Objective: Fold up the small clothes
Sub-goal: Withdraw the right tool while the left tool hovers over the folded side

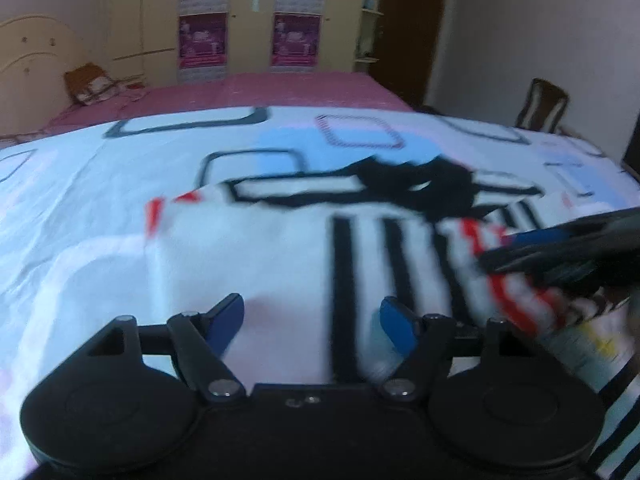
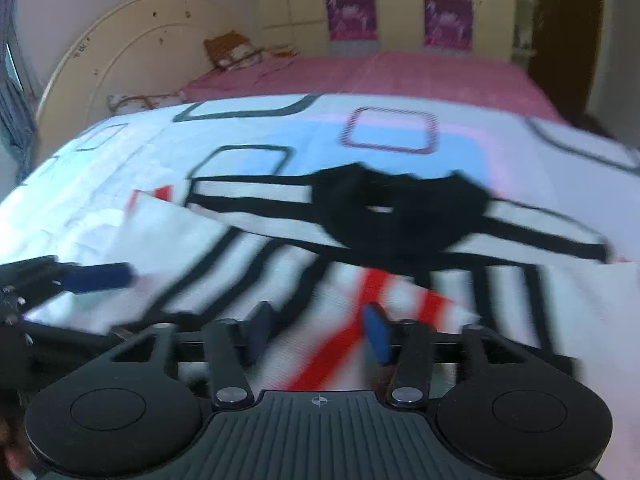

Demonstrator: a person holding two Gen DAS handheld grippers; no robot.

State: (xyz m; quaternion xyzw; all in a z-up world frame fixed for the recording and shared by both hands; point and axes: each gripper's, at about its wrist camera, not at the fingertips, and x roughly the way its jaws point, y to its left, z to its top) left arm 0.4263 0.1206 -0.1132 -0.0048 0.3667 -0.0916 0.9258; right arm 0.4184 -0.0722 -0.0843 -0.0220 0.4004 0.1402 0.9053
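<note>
Both grippers are seen with jaws spread: the left gripper [image 1: 312, 316] and right gripper [image 2: 318, 330] are held low over a white shirt [image 1: 248, 256] with black and red stripes. It is spread on a patterned sheet [image 1: 80, 184], with a pink bed [image 1: 248, 92] and wardrobe [image 1: 248, 16] beyond.

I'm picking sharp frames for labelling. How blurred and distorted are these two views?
Left wrist view: the shirt and the right gripper are motion-smeared, while the left gripper is crisp. Right wrist view: stripes streak heavily and the wardrobe is soft. Both views bend the bed sheet edges, fisheye style.
</note>
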